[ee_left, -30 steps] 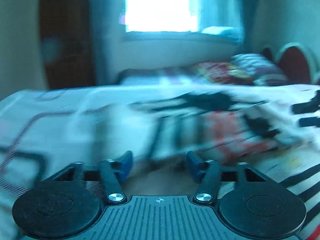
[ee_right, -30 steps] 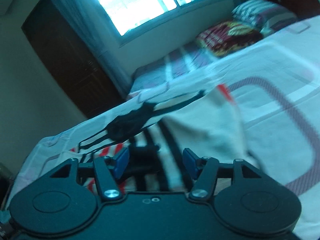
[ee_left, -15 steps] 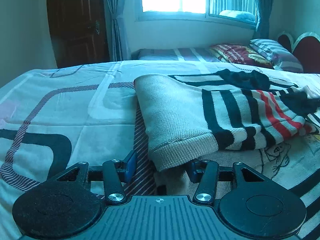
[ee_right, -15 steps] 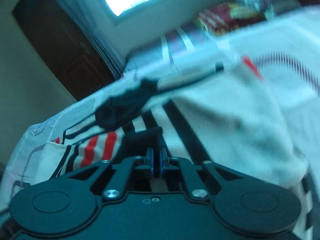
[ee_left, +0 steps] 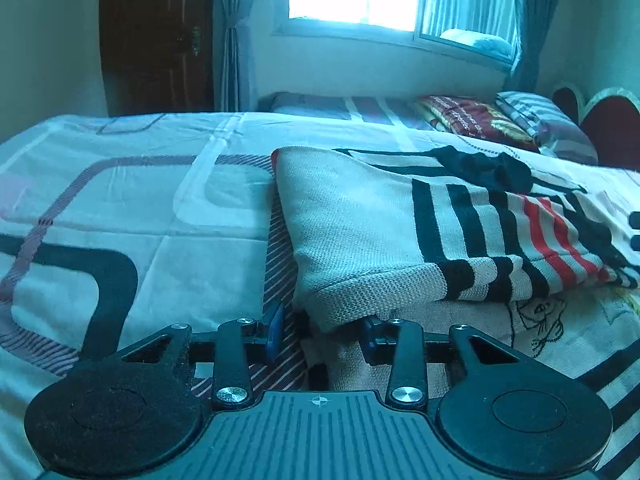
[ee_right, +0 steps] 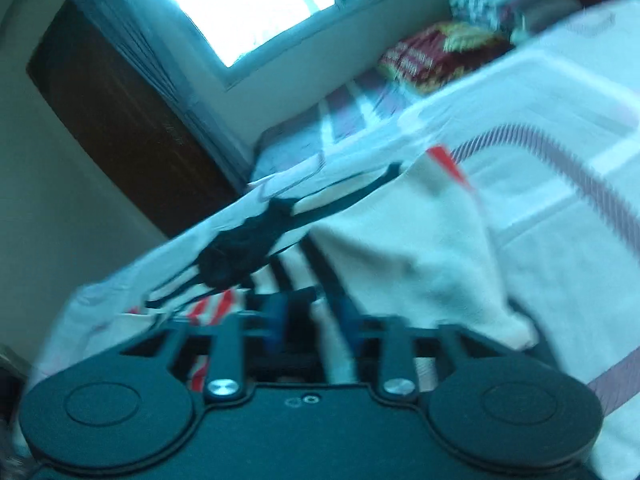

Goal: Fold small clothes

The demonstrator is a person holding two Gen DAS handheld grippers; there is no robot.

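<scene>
The striped knit sweater (ee_left: 420, 236) lies on the bed (ee_left: 120, 216), its ribbed hem corner hanging between my left gripper (ee_left: 322, 334) jaws, which have just been narrowing around it without yet pressing. My right gripper (ee_right: 312, 322) jaws have just parted halfway over the striped part; through the blur I cannot tell whether they touch it.

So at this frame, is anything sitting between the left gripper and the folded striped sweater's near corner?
Nothing visible. The left gripper sits low on the bedspread with the striped sweater directly ahead; its ribbed corner already hangs between the jaws, which have just been closing and do not yet press it. No other item lies in the gap.
</scene>
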